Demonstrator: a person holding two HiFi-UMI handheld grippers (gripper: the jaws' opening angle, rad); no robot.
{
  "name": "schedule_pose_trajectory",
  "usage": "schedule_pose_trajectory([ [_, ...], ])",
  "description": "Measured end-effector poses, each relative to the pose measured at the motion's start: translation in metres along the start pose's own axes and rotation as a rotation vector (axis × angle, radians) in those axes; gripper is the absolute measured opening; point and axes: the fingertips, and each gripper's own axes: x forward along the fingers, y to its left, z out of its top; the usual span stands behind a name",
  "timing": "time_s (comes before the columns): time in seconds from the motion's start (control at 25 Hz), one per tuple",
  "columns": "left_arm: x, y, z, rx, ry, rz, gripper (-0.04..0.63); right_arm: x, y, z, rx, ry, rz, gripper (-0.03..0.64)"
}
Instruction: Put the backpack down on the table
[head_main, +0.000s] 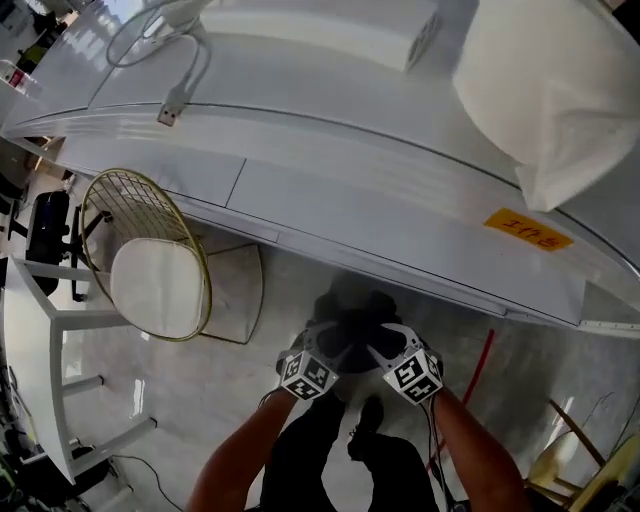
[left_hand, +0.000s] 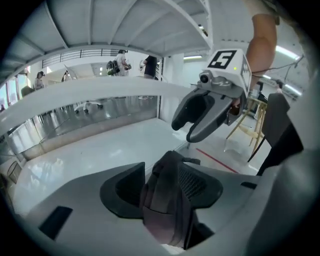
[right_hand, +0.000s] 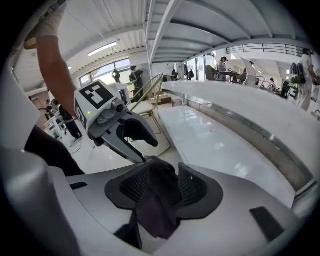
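Observation:
The dark backpack (head_main: 350, 312) sits low on the floor in front of the white table (head_main: 400, 210), between my two grippers. My left gripper (head_main: 327, 348) and right gripper (head_main: 383, 347) meet at its top. In the left gripper view the left gripper (left_hand: 170, 187) has its jaws spread wide, with a fold of dark backpack fabric (left_hand: 167, 205) standing loose between them; the right gripper (left_hand: 200, 125) hangs just beyond. In the right gripper view the right gripper (right_hand: 162, 187) is also wide apart, with dark fabric (right_hand: 155, 207) draped between the pads, and the left gripper (right_hand: 132, 140) is close by.
A wire chair with a white cushion (head_main: 150, 275) stands left of the backpack. On the table lie a USB cable (head_main: 175, 105), a white bundle (head_main: 545, 90) and an orange label (head_main: 528, 230). A white shelf (head_main: 40, 330) is at far left, a wooden stand (head_main: 590, 460) at lower right.

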Motion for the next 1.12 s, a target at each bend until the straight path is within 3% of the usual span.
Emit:
schedule_pose_trajectory([
  [0.28,0.053,-0.008,-0.058,0.055,0.078,-0.008,0.225,0.067,0.005,-0.052,-0.132,0.075,0.050,0.187],
  [0.48,0.063,0.007,-0.062,0.067,0.068,0.062,0.187,0.094,-0.010,-0.056,-0.218,0.087,-0.056,0.171],
  [0.64,0.056,0.008,-0.054,0.050,0.080,0.045,0.082,0.088,-0.015,-0.046,-0.124,0.077,-0.063,0.059],
  [0.8,0.033,-0.017,-0.050,0.038,0.077,0.007,0.067,0.063,0.011,-0.040,-0.157,0.076,-0.048,0.048],
  [0.92,0.006,-0.034,-0.040,0.048,0.059,0.021,0.067,0.037,0.034,-0.028,-0.147,0.052,-0.076,0.046],
  [1.12,-0.059,-0.028,0.006,0.085,0.025,0.074,0.067,-0.011,0.057,0.037,-0.154,-0.019,-0.100,0.046],
])
